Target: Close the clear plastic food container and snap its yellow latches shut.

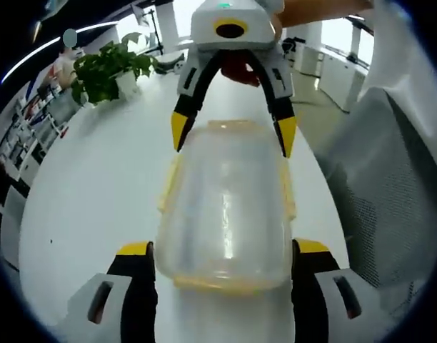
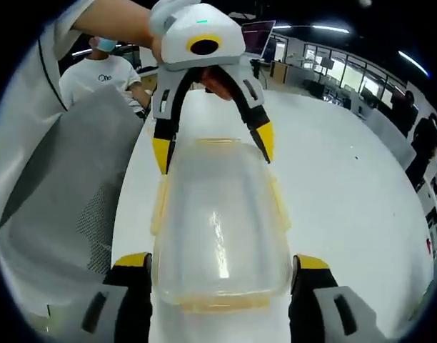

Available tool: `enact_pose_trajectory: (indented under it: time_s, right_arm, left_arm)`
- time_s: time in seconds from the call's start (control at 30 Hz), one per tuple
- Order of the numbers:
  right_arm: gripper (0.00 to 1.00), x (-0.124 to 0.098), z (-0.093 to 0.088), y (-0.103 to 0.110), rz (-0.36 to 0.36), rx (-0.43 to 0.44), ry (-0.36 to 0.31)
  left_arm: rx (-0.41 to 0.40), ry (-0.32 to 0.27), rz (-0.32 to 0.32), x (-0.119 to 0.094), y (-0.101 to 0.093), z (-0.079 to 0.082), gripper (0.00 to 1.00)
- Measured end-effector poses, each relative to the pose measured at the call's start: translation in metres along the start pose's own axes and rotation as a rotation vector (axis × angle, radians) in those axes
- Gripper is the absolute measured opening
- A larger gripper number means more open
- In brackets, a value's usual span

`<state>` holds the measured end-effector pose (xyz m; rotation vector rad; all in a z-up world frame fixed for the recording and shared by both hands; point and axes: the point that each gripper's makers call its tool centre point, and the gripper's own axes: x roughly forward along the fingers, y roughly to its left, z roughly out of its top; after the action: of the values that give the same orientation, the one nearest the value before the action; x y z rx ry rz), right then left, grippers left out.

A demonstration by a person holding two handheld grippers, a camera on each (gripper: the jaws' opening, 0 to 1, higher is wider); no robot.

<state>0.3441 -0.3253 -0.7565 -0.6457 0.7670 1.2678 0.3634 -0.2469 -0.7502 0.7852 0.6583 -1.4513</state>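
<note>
Container (image 1: 225,207) between both open tools

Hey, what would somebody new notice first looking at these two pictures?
The clear plastic food container with yellow latches sits mid-frame on the white table, lid on. The left gripper and right gripper face each other, straddling its opposite ends. A potted plant stands behind.

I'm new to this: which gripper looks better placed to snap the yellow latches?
Roughly equal: the left gripper and right gripper each straddle one end of the clear container, fingers open, beside the yellow latches.
</note>
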Motion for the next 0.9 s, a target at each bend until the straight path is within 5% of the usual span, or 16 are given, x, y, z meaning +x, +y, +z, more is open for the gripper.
enact_pose_trajectory:
  time_s: [0.47,0.9]
  right_arm:
    - [0.79,0.007,0.009,0.001,0.017,-0.026,0.019]
    - [0.79,0.033,0.045,0.007,0.044,-0.062,0.001]
  left_arm:
    - [-0.021,-0.013,0.028,-0.006,-0.002,-0.008,0.76]
    - [-0.044,0.030,0.051,-0.032,-0.004,-0.045,0.76]
